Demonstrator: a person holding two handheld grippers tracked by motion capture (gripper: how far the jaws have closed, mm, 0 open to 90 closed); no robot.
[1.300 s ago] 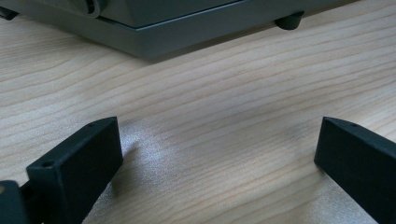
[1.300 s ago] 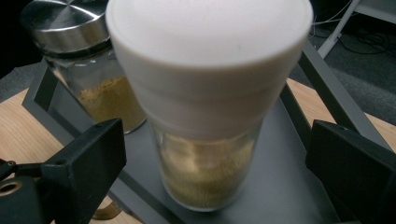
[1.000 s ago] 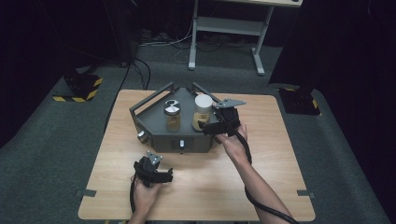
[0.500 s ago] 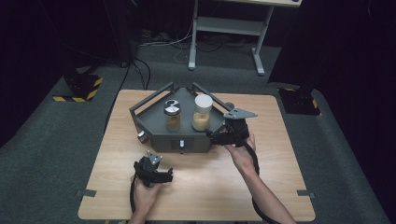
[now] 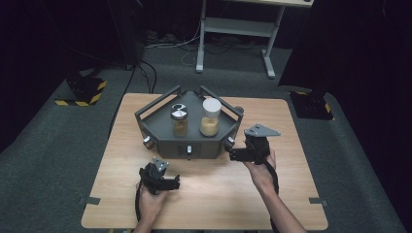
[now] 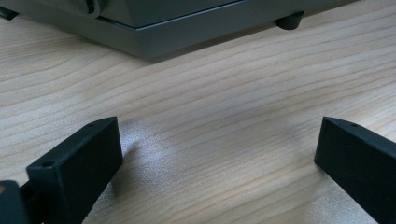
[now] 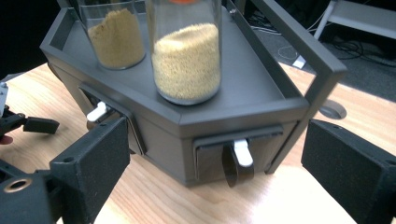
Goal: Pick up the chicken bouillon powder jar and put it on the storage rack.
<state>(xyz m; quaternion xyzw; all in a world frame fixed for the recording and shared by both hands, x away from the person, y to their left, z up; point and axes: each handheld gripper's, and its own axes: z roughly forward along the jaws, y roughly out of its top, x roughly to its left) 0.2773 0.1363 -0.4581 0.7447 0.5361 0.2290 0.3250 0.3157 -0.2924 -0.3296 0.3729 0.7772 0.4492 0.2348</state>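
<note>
Starting at the jaws, we have our right gripper (image 7: 215, 182) spread wide and empty, framing the near corner of the grey rack (image 7: 261, 88). Dead ahead between the pads sits a small drawer front with its white-tipped pull tab (image 7: 242, 154), apart from both jaws. Over on the other side, our left gripper (image 6: 215, 163) is released too, jaws well apart, low over bare wooden table (image 6: 210, 93) with the rack's base just beyond.

Pulling back to the high view, the right gripper (image 5: 243, 154) hangs just beside the rack's right front corner, the left gripper (image 5: 167, 183) near the table's front edge. Up on the rack stand two jars: the white-lidded jar (image 5: 210, 116) and the metal-lidded jar (image 5: 179, 119), close together.

Risk now, as we judge it: that tab is thin, so a pinch off-centre could slip. Tugging hard might drag the whole rack and rock those jars.
</note>
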